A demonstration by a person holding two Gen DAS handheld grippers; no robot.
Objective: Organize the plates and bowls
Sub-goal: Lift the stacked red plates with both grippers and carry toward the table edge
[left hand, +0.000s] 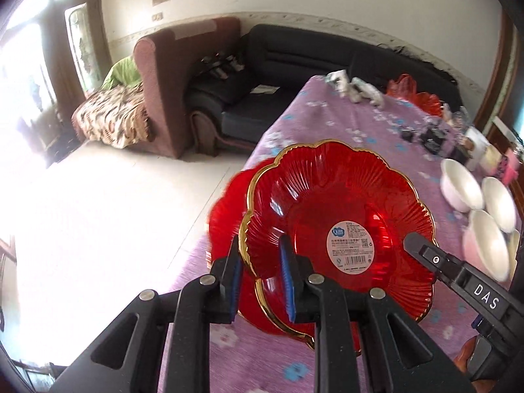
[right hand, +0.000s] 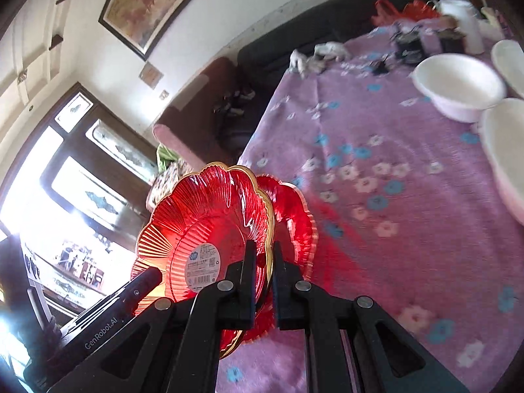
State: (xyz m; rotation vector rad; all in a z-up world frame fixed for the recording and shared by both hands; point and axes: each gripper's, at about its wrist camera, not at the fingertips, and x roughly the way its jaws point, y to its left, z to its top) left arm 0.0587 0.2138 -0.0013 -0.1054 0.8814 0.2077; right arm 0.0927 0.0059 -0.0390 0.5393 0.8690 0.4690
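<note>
Two red plates (left hand: 340,216) (three white bowls (left hand: 460,185))

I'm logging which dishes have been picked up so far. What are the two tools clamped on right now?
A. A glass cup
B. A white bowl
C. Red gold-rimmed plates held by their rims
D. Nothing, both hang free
C: the left tool and right tool both pinch the rims of the red gold-rimmed plates, while the white bowls sit untouched on the tablecloth.
</note>
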